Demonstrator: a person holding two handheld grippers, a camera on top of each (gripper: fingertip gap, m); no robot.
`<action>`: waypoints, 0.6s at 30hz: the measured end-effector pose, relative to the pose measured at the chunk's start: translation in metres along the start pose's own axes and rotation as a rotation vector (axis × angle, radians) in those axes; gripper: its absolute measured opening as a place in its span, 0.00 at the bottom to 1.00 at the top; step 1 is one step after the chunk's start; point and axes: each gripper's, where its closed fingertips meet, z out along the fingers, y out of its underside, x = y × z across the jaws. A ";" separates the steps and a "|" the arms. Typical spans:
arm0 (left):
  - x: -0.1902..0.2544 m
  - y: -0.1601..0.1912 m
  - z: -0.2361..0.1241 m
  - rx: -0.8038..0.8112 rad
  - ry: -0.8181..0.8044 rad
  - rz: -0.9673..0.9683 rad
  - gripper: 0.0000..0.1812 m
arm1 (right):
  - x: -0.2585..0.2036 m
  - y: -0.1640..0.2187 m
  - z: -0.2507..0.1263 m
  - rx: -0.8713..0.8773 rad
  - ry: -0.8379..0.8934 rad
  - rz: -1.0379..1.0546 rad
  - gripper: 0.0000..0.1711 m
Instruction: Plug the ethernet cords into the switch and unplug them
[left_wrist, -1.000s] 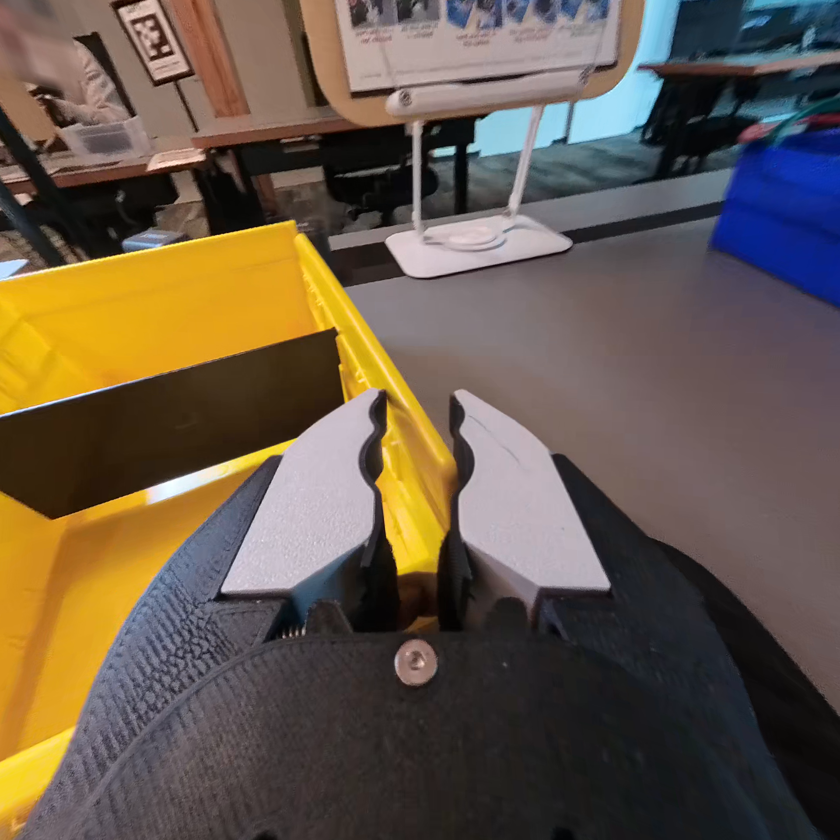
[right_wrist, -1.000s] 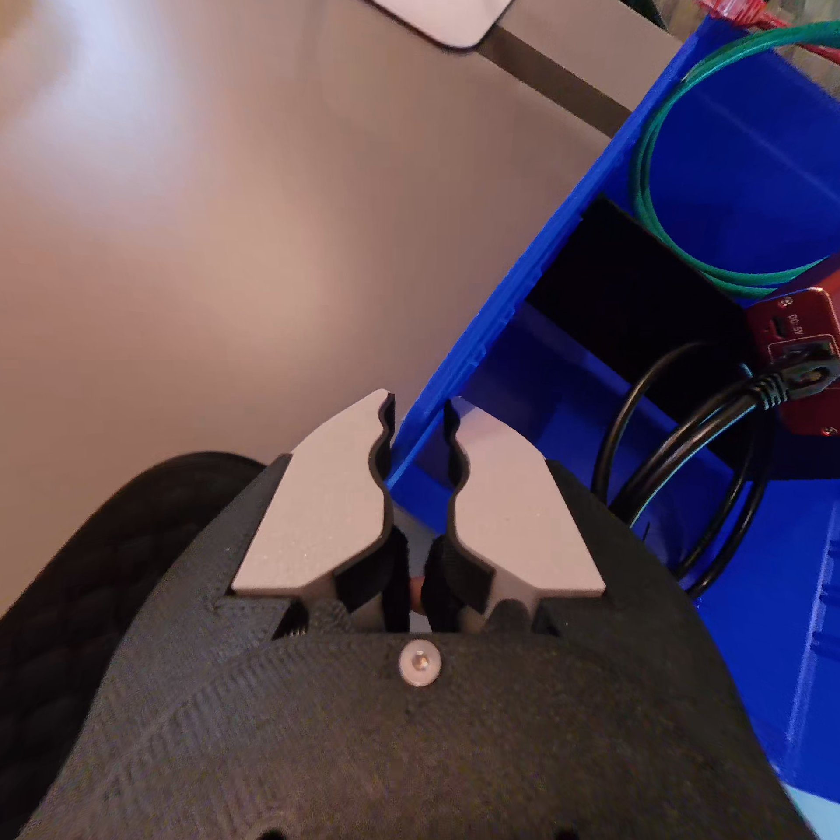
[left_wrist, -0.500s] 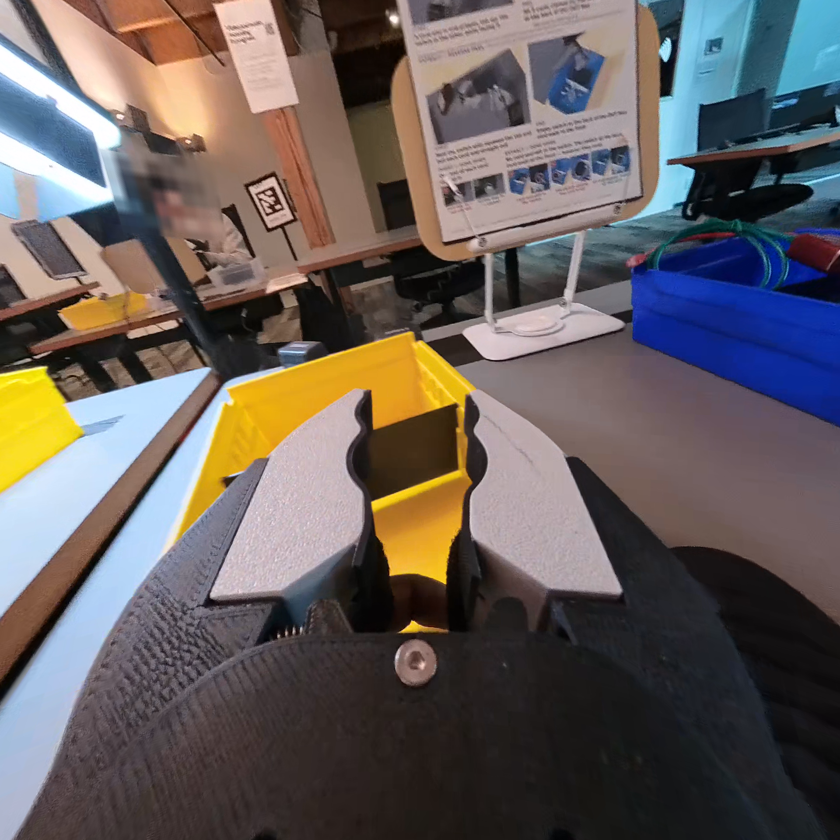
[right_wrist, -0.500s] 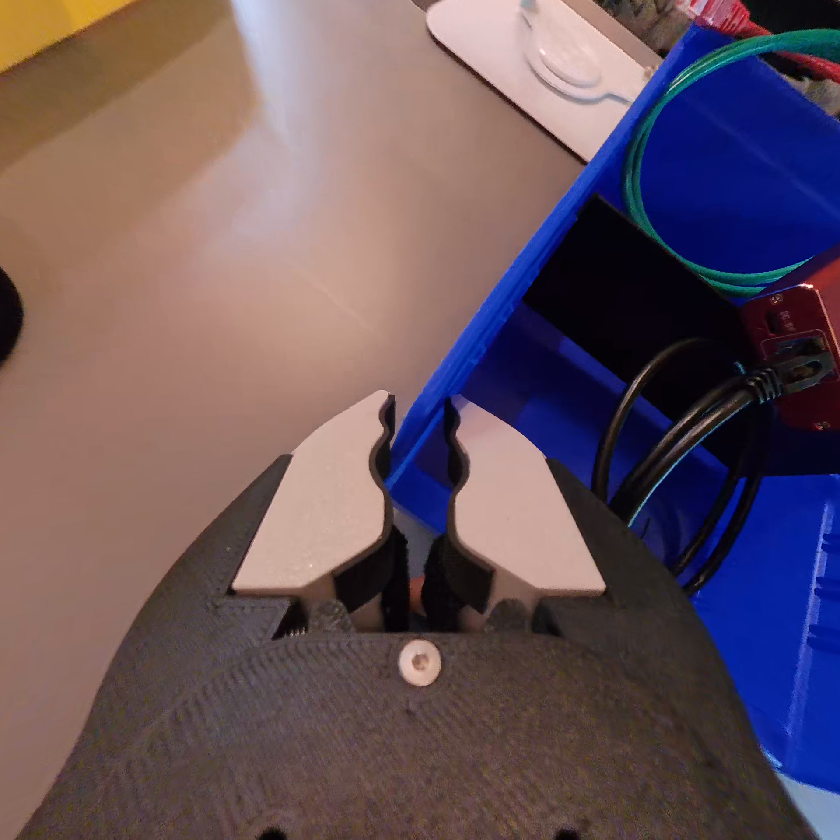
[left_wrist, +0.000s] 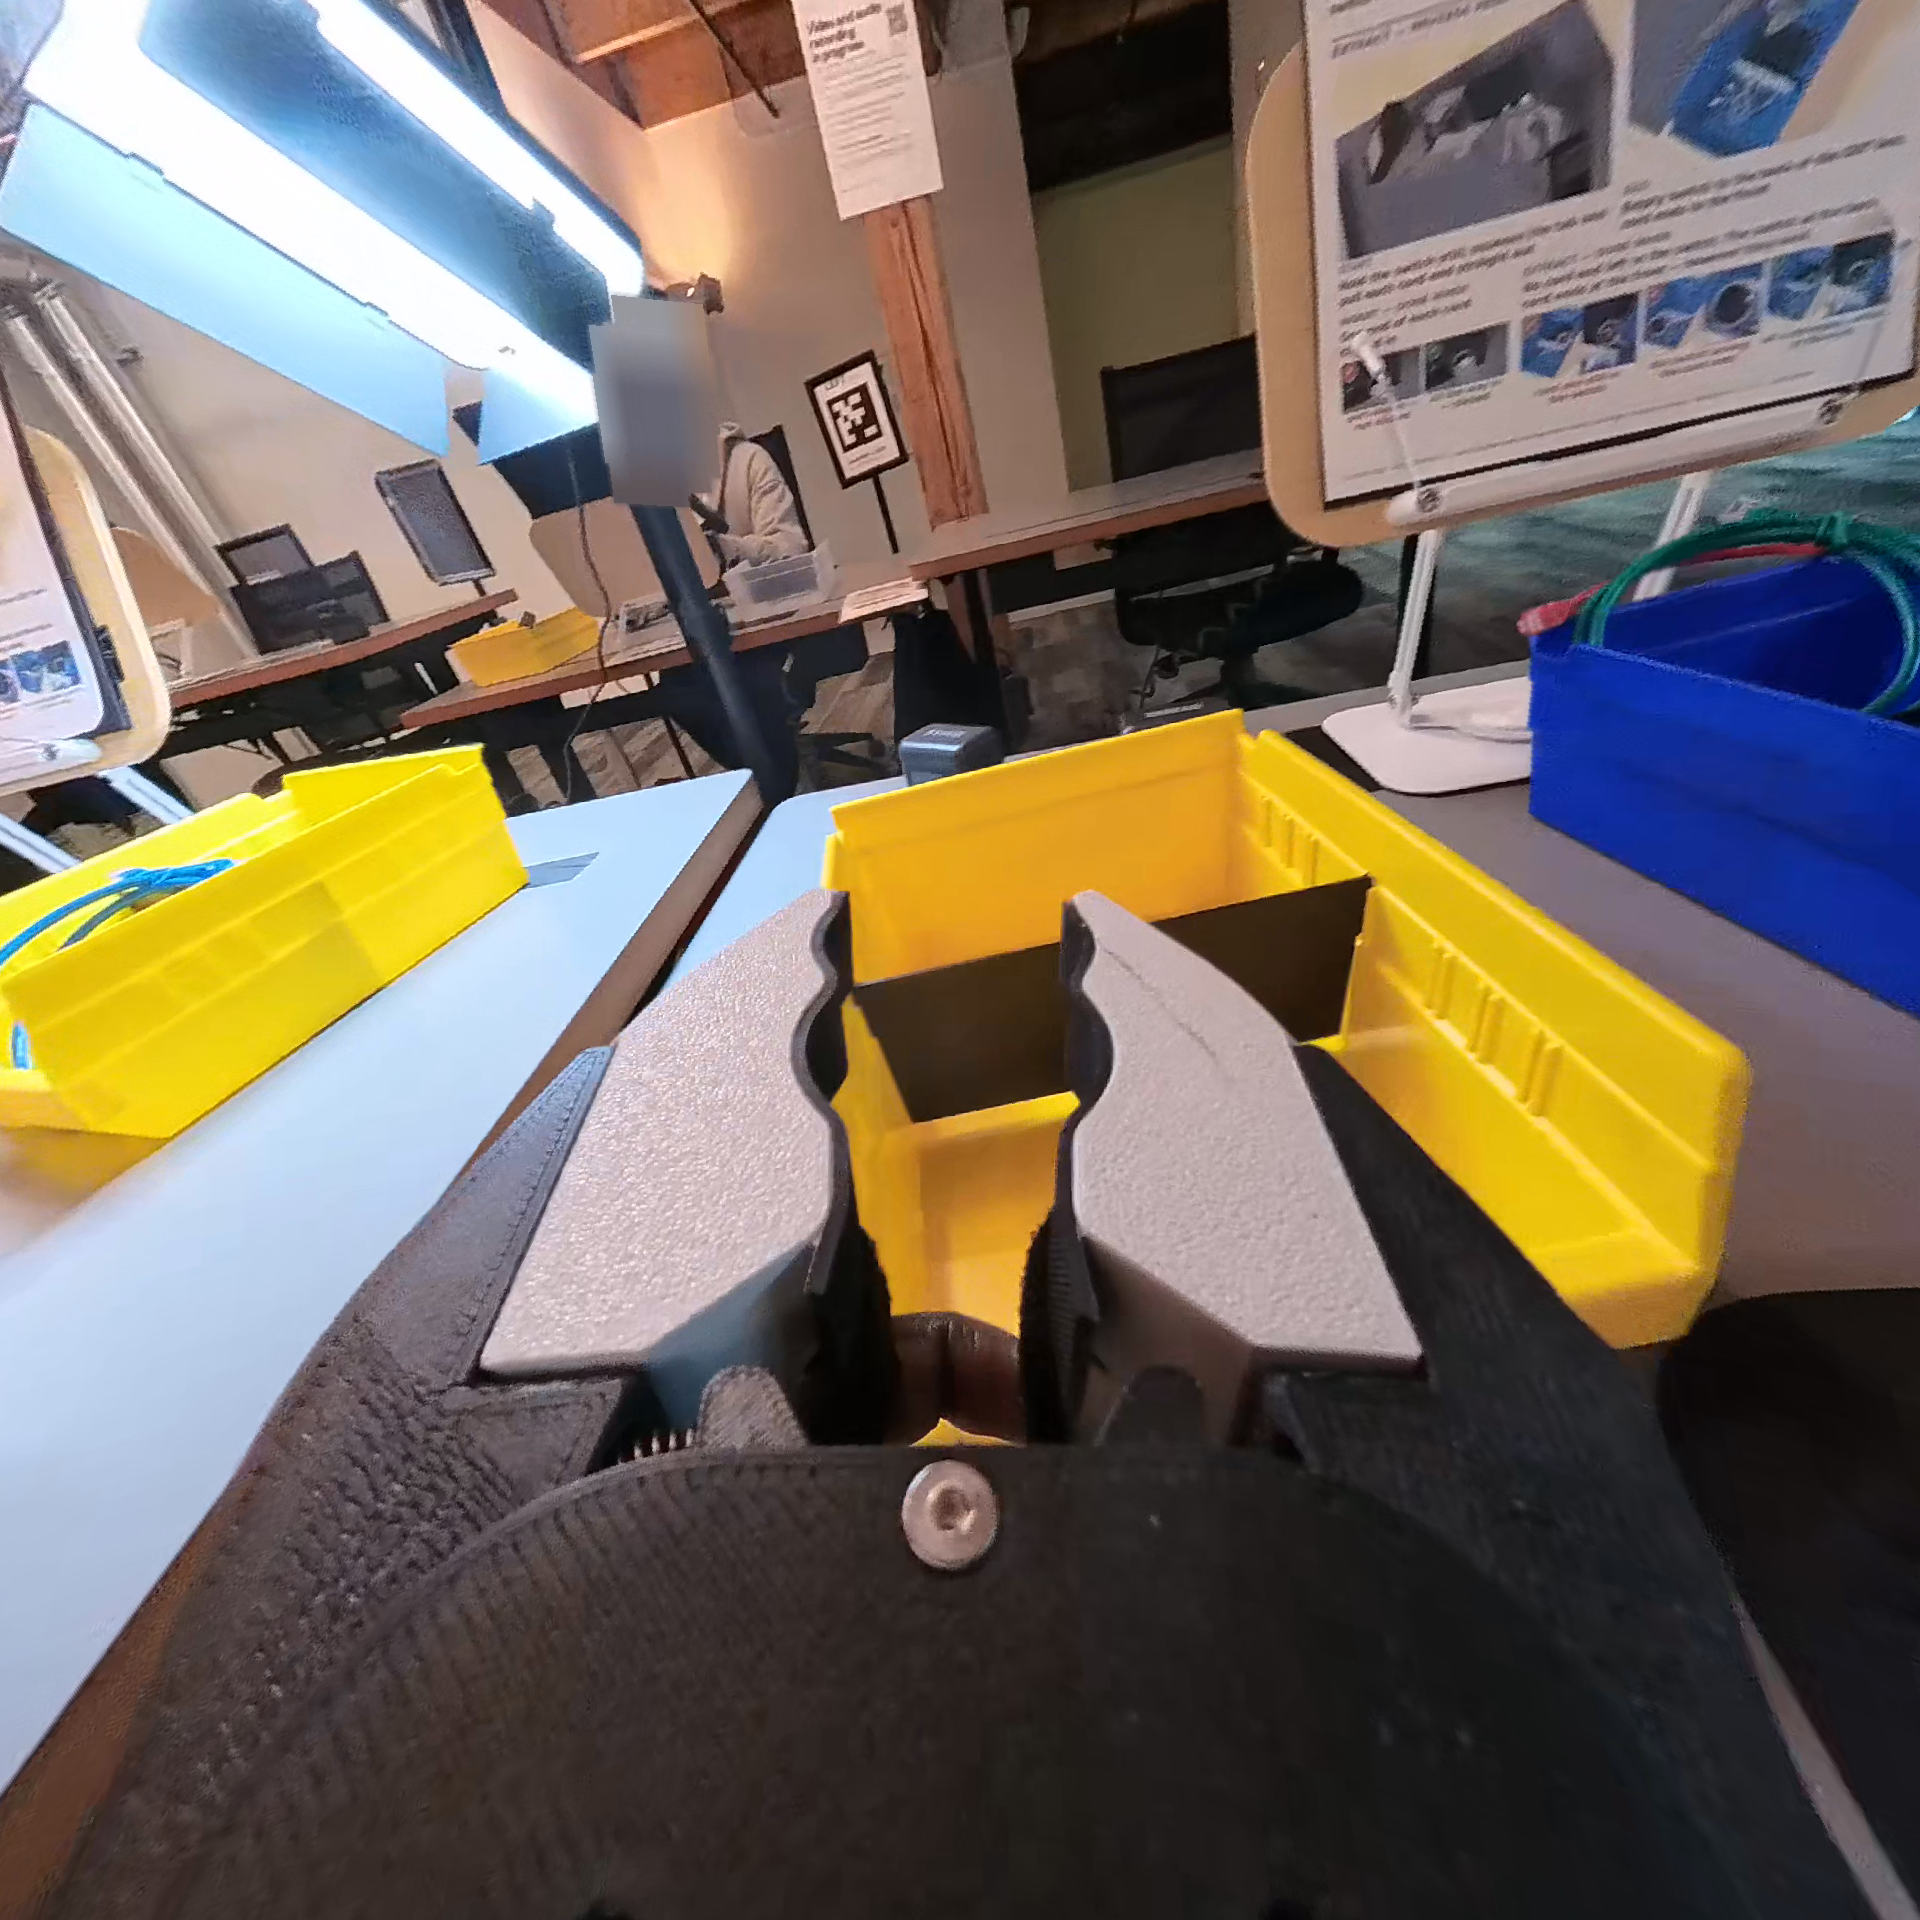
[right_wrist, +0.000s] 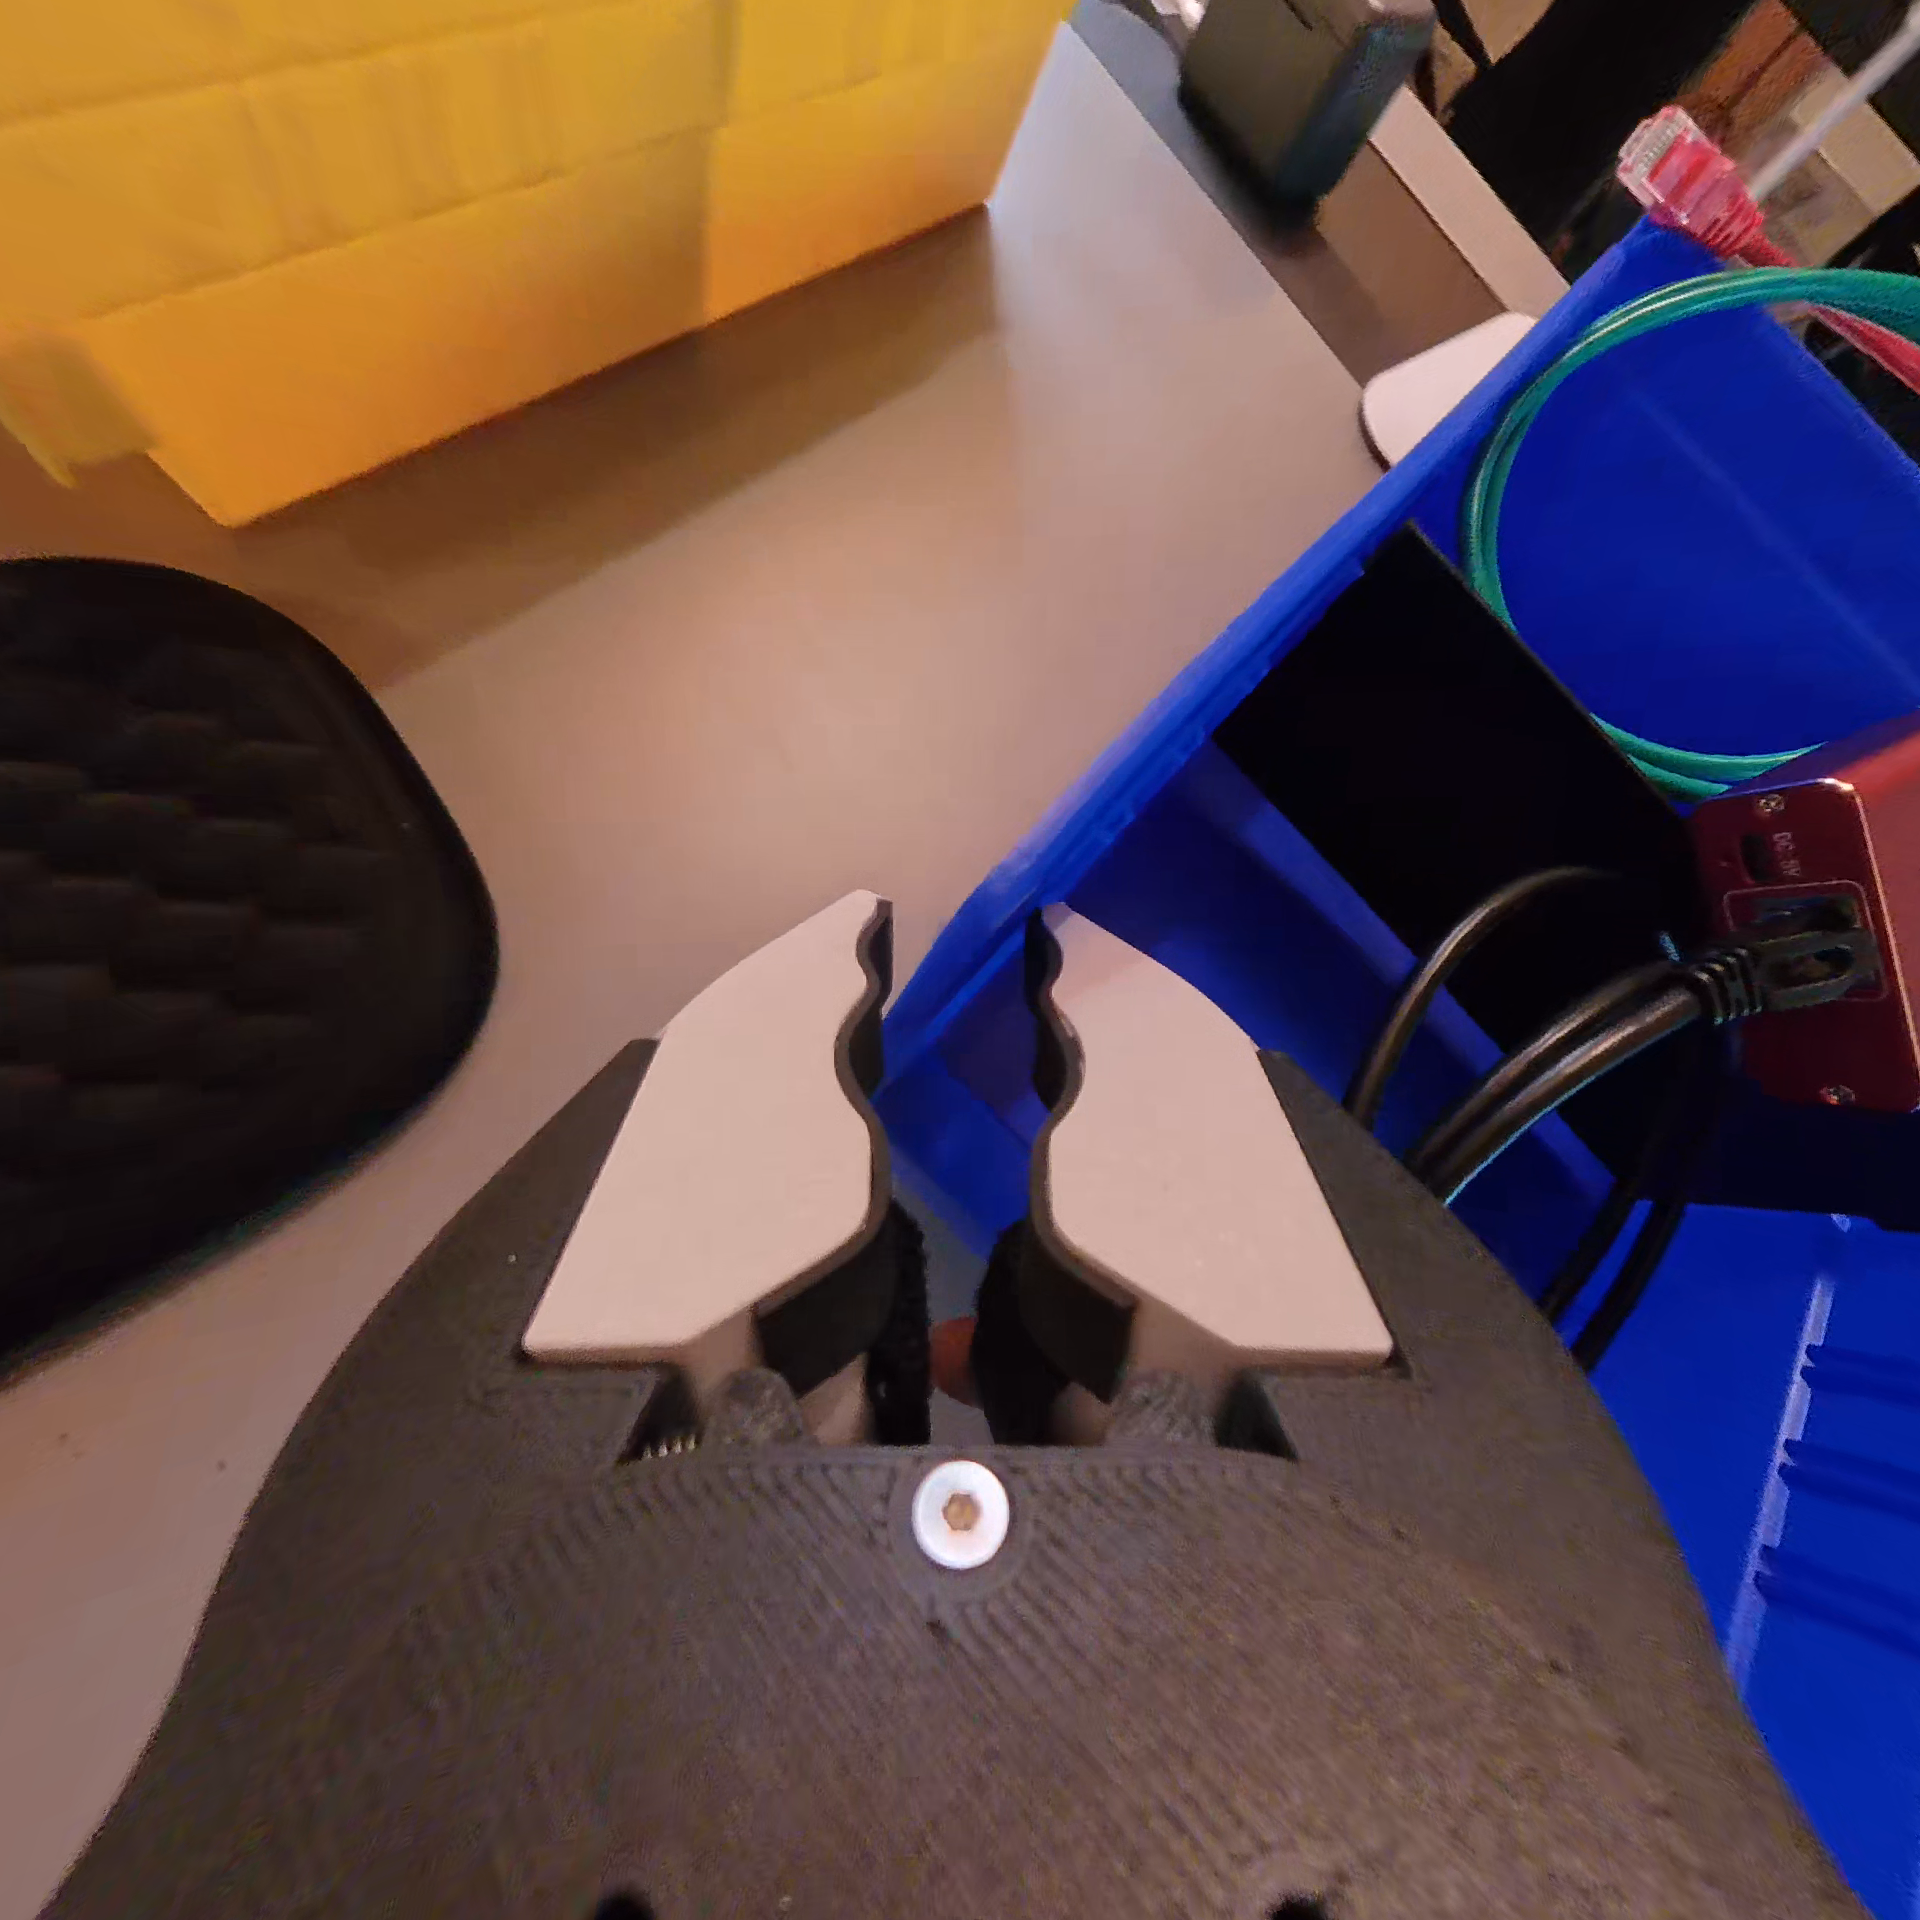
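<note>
A red switch (right_wrist: 1808, 935) sits in the blue bin (right_wrist: 1091, 852) with a black ethernet cord (right_wrist: 1538, 1049) plugged into its port. A green cord (right_wrist: 1496, 488) is coiled behind a black divider, and a red cord's plug (right_wrist: 1683, 177) sticks out over the far rim. My right gripper (right_wrist: 956, 914) is open and empty, with its tips over the bin's near left wall, left of the switch. My left gripper (left_wrist: 956, 914) is open and empty above the near end of a yellow bin (left_wrist: 1538, 1070). The blue bin (left_wrist: 1714, 790) and green cord (left_wrist: 1766, 540) also show at the right of the left wrist view.
The yellow bin has a black divider (left_wrist: 977, 1029) and looks empty. A second yellow bin (left_wrist: 260, 935) holding a blue cable stands on the table to the left. An instruction board on a white stand (left_wrist: 1423, 727) is at the back. The left gripper's black body (right_wrist: 208, 883) lies left of the right one. One gripper's finger ends stand about 35 cm off the other's.
My left gripper has pulled back and tilted up from the yellow bin, and its jaws have opened wider. My right gripper has shifted so the yellow bin and the left gripper's body come into view.
</note>
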 end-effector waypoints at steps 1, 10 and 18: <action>-0.003 0.003 0.000 -0.011 -0.005 0.002 0.21 | -0.003 -0.004 0.003 0.006 -0.009 -0.009 0.15; -0.034 0.027 0.002 -0.072 -0.070 -0.009 0.21 | -0.035 -0.026 0.014 0.053 -0.111 -0.100 0.15; -0.040 0.050 0.008 -0.134 -0.046 -0.056 0.22 | -0.050 -0.033 0.014 0.097 -0.186 -0.167 0.15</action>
